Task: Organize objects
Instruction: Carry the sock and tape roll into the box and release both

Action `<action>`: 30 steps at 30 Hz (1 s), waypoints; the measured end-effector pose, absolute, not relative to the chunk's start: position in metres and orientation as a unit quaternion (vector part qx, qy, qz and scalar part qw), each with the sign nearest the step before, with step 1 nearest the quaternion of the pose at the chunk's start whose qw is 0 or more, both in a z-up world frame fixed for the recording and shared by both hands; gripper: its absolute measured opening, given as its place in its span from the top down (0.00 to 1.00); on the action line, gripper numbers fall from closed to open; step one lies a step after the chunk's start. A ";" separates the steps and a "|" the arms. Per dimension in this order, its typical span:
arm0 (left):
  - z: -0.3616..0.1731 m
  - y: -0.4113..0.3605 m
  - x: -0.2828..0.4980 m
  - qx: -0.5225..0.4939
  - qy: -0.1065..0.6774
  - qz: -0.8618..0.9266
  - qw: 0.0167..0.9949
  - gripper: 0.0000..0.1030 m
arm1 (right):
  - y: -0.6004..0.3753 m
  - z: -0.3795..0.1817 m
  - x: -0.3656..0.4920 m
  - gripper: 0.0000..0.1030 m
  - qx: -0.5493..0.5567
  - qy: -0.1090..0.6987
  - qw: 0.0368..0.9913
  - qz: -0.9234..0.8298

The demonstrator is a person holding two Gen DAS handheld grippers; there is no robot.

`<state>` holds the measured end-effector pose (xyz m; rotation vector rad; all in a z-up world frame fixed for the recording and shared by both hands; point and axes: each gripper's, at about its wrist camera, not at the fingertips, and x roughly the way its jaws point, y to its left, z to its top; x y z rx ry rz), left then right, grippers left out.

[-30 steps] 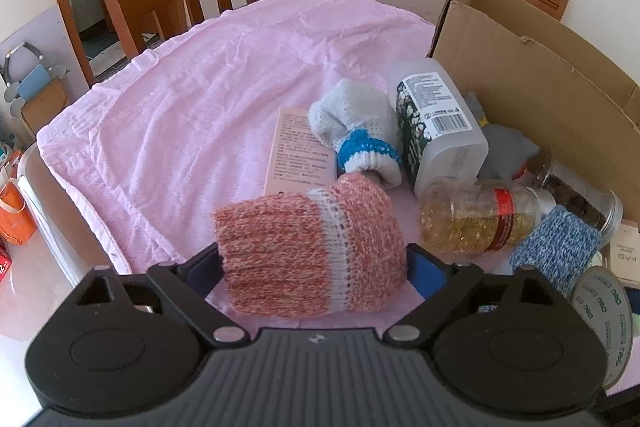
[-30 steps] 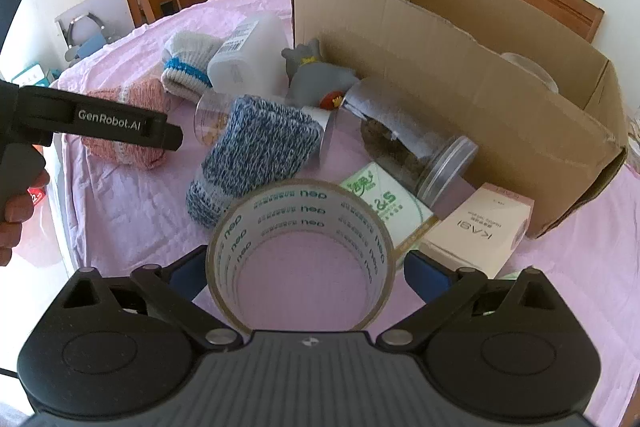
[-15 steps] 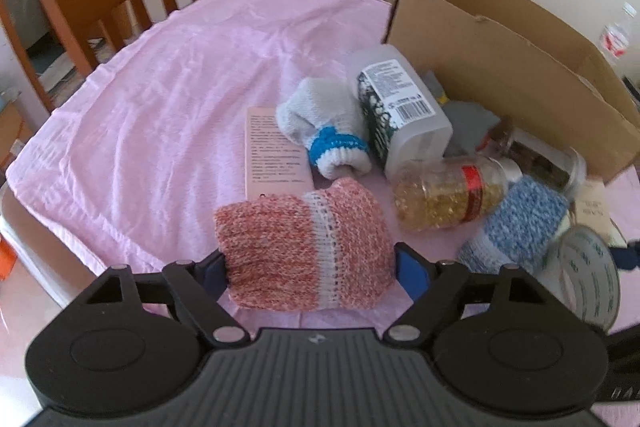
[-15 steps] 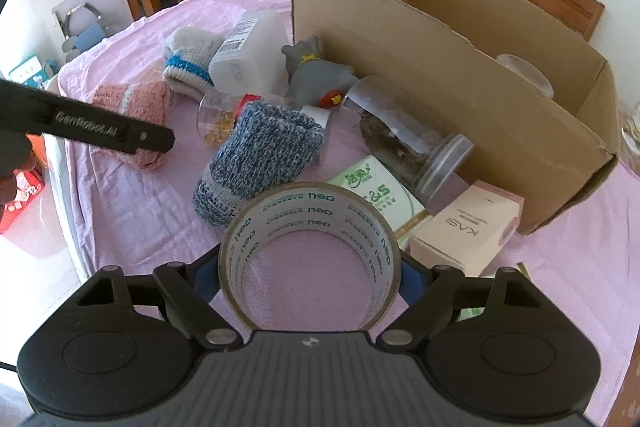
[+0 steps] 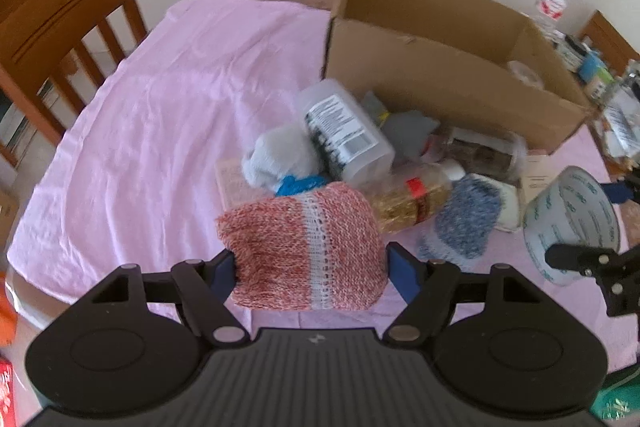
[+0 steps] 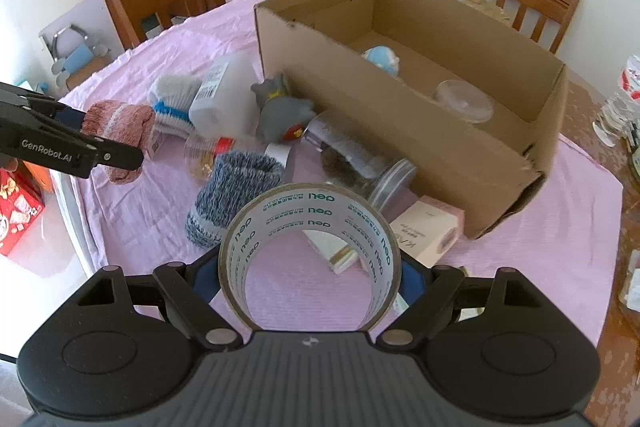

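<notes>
Both claws are loaded, probably to box two things at once: left gripper (image 5: 310,265) has just been closing and now squeezes the pink knitted sock (image 5: 304,247), right gripper (image 6: 310,277) clamps the clear tape roll (image 6: 310,255), both lifted above the table's near edge, short of the open cardboard box (image 6: 436,143).

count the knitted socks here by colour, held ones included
pink and white sock, held in the left gripper: 1
blue and white speckled sock: 1
grey sock with a blue band: 1
total: 3
</notes>
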<state>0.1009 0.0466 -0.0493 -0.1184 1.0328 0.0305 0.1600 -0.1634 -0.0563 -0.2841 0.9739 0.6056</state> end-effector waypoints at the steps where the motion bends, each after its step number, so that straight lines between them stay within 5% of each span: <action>1: -0.045 0.047 0.102 -0.055 0.495 0.009 0.867 0.27 | -0.165 -0.052 0.161 0.15 -0.130 0.459 0.831 0.286; 26: 0.052 -0.017 0.238 0.031 0.425 -0.171 0.888 0.27 | -0.187 0.038 0.227 0.15 -0.113 0.377 0.899 0.193; 28: 0.053 -0.019 0.249 0.034 0.416 -0.175 0.892 0.20 | -0.188 0.043 0.236 0.15 -0.108 0.372 0.903 0.183; 30: 0.055 -0.019 0.257 0.035 0.401 -0.179 0.898 0.02 | -0.188 0.045 0.247 0.15 -0.103 0.370 0.906 0.175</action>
